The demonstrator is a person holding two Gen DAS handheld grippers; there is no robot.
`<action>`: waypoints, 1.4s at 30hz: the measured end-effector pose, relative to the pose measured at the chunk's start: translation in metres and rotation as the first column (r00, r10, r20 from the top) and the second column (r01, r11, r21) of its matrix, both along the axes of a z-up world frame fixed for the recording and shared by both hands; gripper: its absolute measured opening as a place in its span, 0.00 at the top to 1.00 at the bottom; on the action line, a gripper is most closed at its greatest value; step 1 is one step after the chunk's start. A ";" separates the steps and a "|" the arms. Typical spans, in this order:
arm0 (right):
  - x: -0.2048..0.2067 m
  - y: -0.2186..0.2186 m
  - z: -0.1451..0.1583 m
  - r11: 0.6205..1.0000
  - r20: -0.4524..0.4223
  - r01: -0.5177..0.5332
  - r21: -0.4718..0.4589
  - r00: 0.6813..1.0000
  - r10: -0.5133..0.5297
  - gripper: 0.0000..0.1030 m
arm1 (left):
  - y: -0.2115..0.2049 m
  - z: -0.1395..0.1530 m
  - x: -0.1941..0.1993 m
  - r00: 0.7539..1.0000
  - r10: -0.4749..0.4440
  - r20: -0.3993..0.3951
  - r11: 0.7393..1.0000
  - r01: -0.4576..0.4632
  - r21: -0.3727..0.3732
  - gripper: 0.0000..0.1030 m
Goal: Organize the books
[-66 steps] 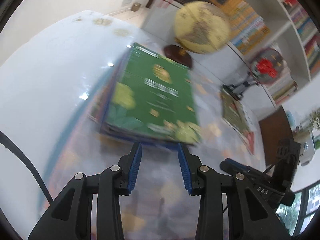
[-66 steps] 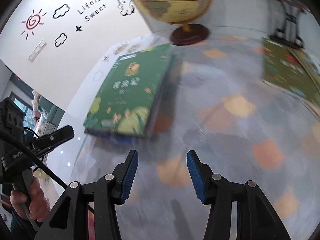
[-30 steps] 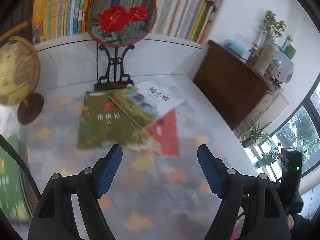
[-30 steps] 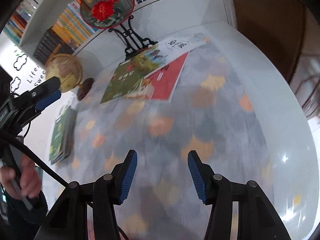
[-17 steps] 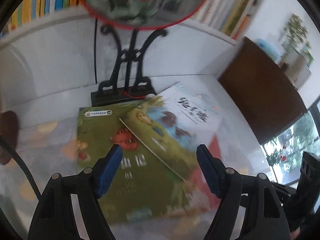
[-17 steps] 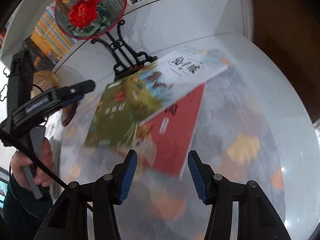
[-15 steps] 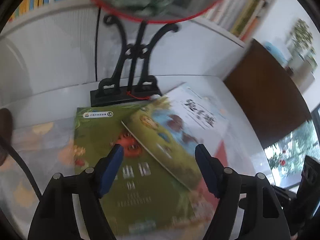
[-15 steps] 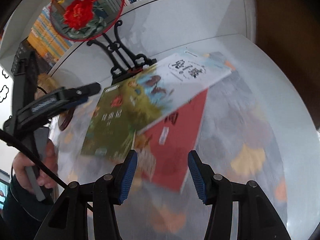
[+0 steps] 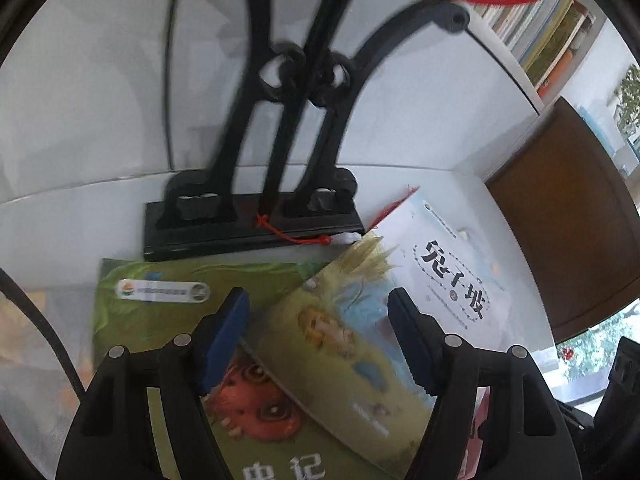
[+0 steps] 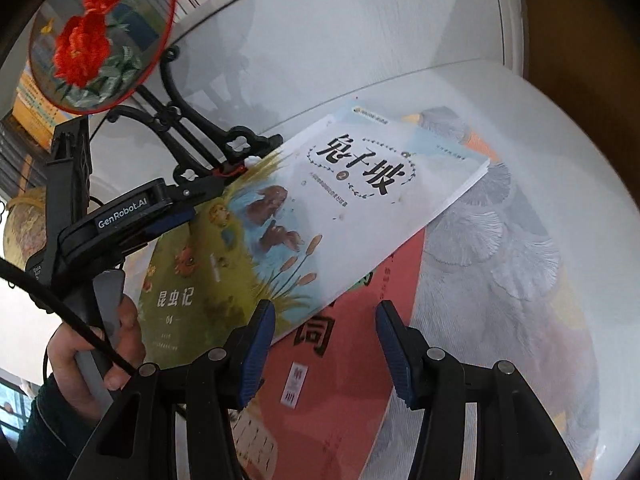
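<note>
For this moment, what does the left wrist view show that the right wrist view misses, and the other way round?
Only the left wrist view shows the black stand's flat base close up and the left tongs open from behind. Only the right wrist view shows the red book underneath, the round flower screen, the person's hand gripping the left tool, and the right tongs open. Both show the white-covered book lying across the green book.

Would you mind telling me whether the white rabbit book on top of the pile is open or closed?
Closed. The white rabbit book lies flat with its front cover up, its page edge shut along the right side, overlapping the green book and red book.
</note>
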State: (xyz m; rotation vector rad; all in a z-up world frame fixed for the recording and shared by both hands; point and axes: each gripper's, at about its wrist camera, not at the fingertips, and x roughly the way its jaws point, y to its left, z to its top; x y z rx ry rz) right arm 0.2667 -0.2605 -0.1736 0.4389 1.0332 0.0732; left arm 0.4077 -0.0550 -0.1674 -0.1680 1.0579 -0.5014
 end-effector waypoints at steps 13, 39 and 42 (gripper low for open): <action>-0.018 -0.017 -0.005 0.994 -0.039 -0.105 -0.030 0.994 0.104 0.48 | -0.017 0.007 -0.084 0.988 -0.137 -0.072 0.989 0.132 -0.072 0.32; -0.220 -0.021 0.000 0.968 -0.167 -0.191 -0.163 0.972 0.164 0.53 | 0.001 -0.001 -0.300 0.968 -0.052 -0.246 0.998 0.043 -0.042 0.42; -0.227 -0.011 -0.003 0.961 -0.147 -0.195 -0.194 0.975 0.168 0.55 | -0.014 0.000 -0.304 0.976 -0.071 -0.206 0.997 0.078 0.023 0.42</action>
